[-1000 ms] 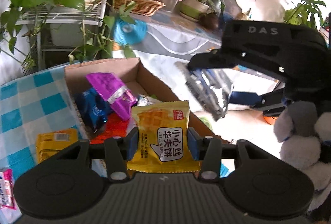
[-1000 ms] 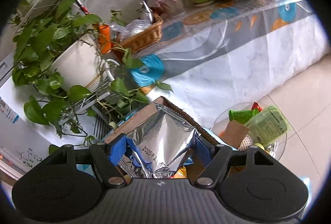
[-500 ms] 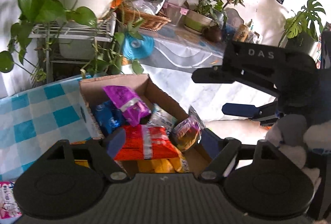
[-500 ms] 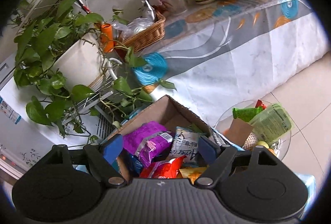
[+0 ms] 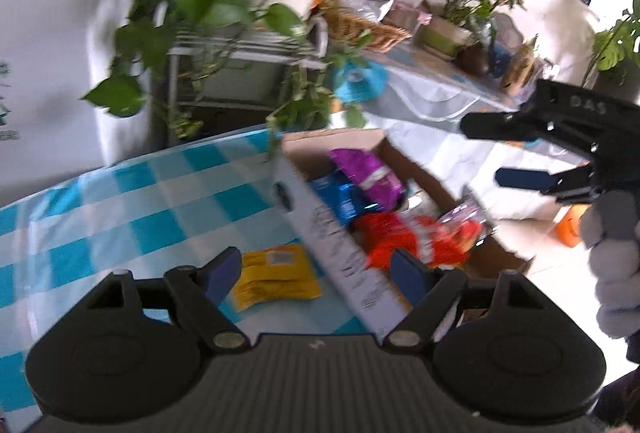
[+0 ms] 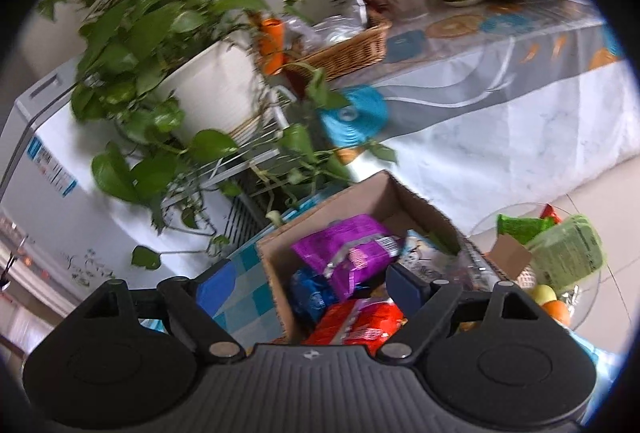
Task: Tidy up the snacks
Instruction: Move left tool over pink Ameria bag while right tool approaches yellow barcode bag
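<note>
Brown cardboard box (image 5: 404, 169) sits at the desk (image 5: 120, 201) edge on the blue-and-white check cloth, open-topped, already holding snacks: purple packet (image 5: 366, 173), blue foil packet (image 5: 340, 195), red packet (image 5: 400, 239), all lying loose and overlapping. The right wrist view shows the same heap, purple packet (image 6: 348, 249) on top toward the far end.

One yellow snack packet (image 5: 274, 275) lies flat on the cloth, just beside the box's white outer wall, outside it. Likely the next item to go in.

Left hand-held gripper (image 5: 316, 269): jaws spread wide, nothing between them, poised over the gap between yellow packet and box wall. Right hand-held gripper (image 6: 304, 283): also wide and empty, above the box; in the left view it hangs to the right of the box (image 5: 520, 149).

Handling judgement: the yellow packet looks light, soft, film-wrapped, so probably slippery and crushable if pinched hard. Lying flat, it offers little to grip; best taken across a short edge or the crimped seal, pads closing lightly, lifting one end first. View is motion-blurred, so print on the packet is unreadable.
</note>
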Available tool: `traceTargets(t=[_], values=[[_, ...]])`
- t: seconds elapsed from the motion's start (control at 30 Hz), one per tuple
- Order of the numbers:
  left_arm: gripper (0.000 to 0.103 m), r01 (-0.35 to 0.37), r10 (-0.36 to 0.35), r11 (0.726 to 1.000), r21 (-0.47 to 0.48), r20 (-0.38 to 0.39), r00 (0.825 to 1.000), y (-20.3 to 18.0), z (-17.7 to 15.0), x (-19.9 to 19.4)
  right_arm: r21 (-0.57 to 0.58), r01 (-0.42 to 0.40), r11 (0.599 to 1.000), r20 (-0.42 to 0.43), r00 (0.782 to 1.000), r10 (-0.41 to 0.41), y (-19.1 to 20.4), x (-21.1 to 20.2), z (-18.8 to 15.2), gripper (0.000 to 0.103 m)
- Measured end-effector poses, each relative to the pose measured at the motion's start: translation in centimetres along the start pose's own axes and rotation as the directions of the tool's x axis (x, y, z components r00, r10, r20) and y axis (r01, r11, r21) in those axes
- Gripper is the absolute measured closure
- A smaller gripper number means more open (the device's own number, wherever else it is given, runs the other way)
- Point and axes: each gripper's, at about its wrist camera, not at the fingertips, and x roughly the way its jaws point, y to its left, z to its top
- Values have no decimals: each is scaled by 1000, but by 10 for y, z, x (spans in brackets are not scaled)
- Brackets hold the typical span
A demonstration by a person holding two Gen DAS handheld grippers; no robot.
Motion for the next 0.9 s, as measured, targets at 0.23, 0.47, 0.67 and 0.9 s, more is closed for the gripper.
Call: traceTargets(t=[0.23, 0.47, 0.67, 0.9], values=[[18, -87, 87, 996, 2, -38, 995, 44, -11, -9, -88, -46, 995, -37, 998, 43, 25, 13, -7, 15], [18, -165, 161, 985, -39, -92, 983, 76, -30, 7, -109, -165, 980, -148, 978, 149, 52, 45, -18, 15], [18, -208, 197, 977, -50, -162, 967, 87, -47, 27, -72, -200, 977, -273, 946, 174, 69, 89, -31, 15], [18, -228, 212, 972, -62, -194, 958, 92, -58, 37, -117, -162, 980, -346, 931, 113, 90, 131, -46, 15]])
